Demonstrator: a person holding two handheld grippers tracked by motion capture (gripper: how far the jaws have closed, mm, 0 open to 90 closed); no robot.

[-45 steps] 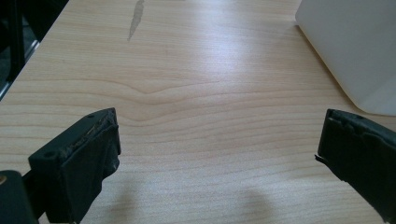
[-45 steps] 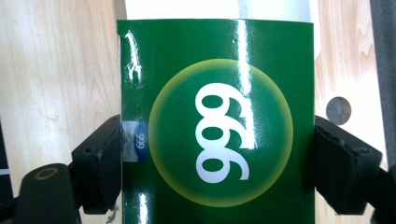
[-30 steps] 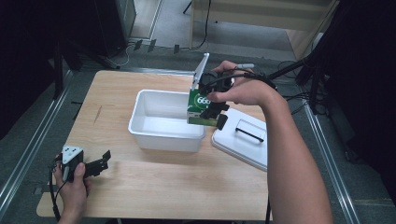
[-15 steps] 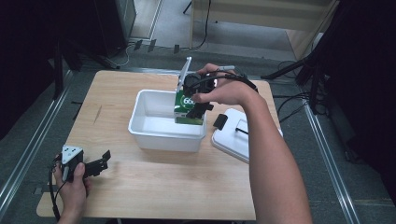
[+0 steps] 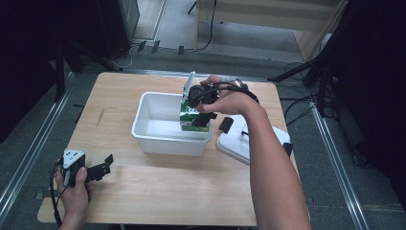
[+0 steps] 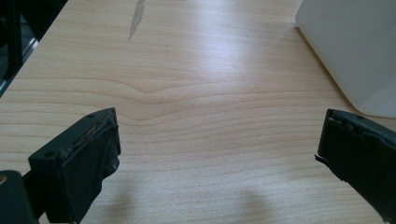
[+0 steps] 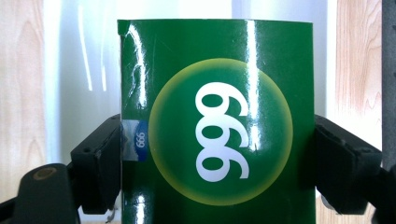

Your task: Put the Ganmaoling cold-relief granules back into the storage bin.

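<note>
A green box (image 5: 193,118) (image 7: 215,121) with a yellow circle and white digits is clamped between the two black jaws of my right gripper (image 5: 203,108) (image 7: 217,163), which is shut on it. The box hangs inside the right end of the white plastic bin (image 5: 158,112), low over its floor. My left gripper (image 5: 98,168) (image 6: 217,154) rests at the table's front left corner, jaws wide apart with bare wood between them. In the left gripper view a corner of the white bin (image 6: 355,51) shows at the upper right.
A white lid (image 5: 244,141) with a dark handle lies on the wooden table (image 5: 158,191) right of the bin. A metal rail (image 5: 28,153) runs along the table's left side. A dark scuff (image 6: 137,16) marks the wood.
My right gripper has carried the green box leftward and down from above the bin's right rim into the bin. The left gripper has stayed still.
</note>
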